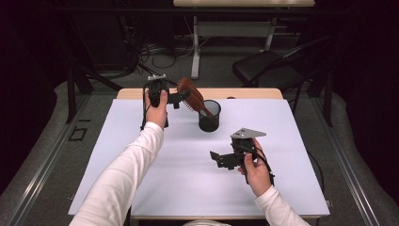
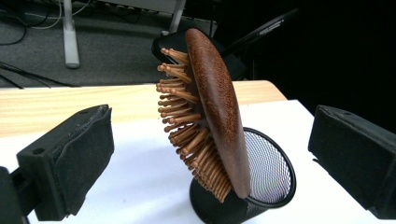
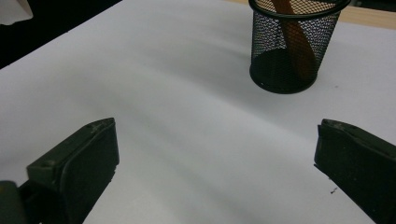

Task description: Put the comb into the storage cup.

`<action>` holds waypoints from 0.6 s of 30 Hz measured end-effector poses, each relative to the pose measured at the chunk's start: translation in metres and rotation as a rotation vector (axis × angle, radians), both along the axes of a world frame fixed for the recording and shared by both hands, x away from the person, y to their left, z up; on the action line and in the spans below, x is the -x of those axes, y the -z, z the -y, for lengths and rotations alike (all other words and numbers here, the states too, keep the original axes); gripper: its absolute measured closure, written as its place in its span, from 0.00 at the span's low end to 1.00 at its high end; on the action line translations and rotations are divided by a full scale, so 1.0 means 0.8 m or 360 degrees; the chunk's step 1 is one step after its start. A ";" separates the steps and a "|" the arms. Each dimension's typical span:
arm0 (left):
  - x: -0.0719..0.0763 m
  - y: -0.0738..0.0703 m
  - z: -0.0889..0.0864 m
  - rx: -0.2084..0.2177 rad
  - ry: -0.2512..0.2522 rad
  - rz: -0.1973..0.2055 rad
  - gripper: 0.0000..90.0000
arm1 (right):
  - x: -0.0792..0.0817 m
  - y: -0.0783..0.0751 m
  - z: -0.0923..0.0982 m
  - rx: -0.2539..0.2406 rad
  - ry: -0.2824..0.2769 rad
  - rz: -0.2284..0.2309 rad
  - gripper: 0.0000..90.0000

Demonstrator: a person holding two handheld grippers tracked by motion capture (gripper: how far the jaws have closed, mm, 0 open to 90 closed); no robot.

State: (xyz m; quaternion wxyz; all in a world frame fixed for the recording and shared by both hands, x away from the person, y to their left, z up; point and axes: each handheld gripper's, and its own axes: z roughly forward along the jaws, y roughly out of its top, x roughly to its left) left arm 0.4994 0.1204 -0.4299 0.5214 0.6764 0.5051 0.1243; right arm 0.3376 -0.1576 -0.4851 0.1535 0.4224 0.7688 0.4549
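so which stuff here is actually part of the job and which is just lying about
Part of the job:
- wooden hairbrush, handle down in the cup
- black mesh cup
- left claw, open beside the brush

Just lying about:
- black chair
- far desk
- floor cables

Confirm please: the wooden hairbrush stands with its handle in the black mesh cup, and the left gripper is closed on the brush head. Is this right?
Not quite. The hairbrush does stand handle-down in the mesh cup, but the left gripper is not closed on it. The left gripper view shows both jaws wide apart, with clear space on either side of the brush head.
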 end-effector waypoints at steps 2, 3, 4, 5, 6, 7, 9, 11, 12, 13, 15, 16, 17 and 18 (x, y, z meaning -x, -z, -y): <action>0.002 -0.003 -0.002 -0.0034 0.0013 0.0009 0.00 | 0.000 -0.002 -0.001 0.0012 -0.0010 0.0001 0.00; 0.003 -0.004 -0.003 -0.0053 0.0023 0.0013 0.00 | 0.000 -0.003 -0.001 0.0013 -0.0015 -0.0010 0.00; 0.004 -0.005 -0.004 -0.0066 0.0030 0.0016 0.00 | -0.001 -0.004 -0.001 0.0015 -0.0021 -0.0009 0.00; 0.005 -0.006 -0.004 -0.0081 0.0037 0.0020 0.00 | -0.001 -0.004 -0.001 0.0027 -0.0020 -0.0005 0.00; 0.006 -0.007 -0.005 -0.0092 0.0048 0.0021 0.00 | -0.001 -0.004 -0.002 0.0035 -0.0016 -0.0005 0.00; 0.007 -0.008 -0.006 -0.0110 0.0053 0.0025 0.00 | -0.002 -0.004 -0.001 0.0041 -0.0017 -0.0006 0.00; 0.010 -0.011 -0.009 -0.0149 0.0074 0.0038 0.00 | -0.004 -0.004 0.000 0.0051 -0.0019 -0.0012 0.00; 0.013 -0.013 -0.011 -0.0178 0.0085 0.0046 0.00 | -0.005 -0.003 0.001 0.0061 -0.0015 -0.0017 0.00; 0.014 -0.014 -0.013 -0.0195 0.0093 0.0056 0.00 | -0.006 -0.003 0.002 0.0068 -0.0013 -0.0018 0.00; 0.015 -0.015 -0.014 -0.0210 0.0097 0.0062 0.00 | -0.007 -0.002 0.003 0.0069 -0.0011 -0.0019 0.00; 0.019 -0.018 -0.018 -0.0233 0.0107 0.0068 0.00 | -0.008 -0.003 0.004 0.0065 -0.0014 -0.0024 0.00; 0.020 -0.019 -0.019 -0.0238 0.0115 0.0070 0.00 | -0.008 -0.003 0.005 0.0064 -0.0013 -0.0025 0.00; 0.022 -0.021 -0.021 -0.0248 0.0122 0.0076 0.00 | -0.008 -0.003 0.006 0.0067 -0.0009 -0.0027 0.00; 0.024 -0.022 -0.023 -0.0253 0.0121 0.0080 0.00 | -0.008 -0.004 0.007 0.0066 -0.0006 -0.0020 0.00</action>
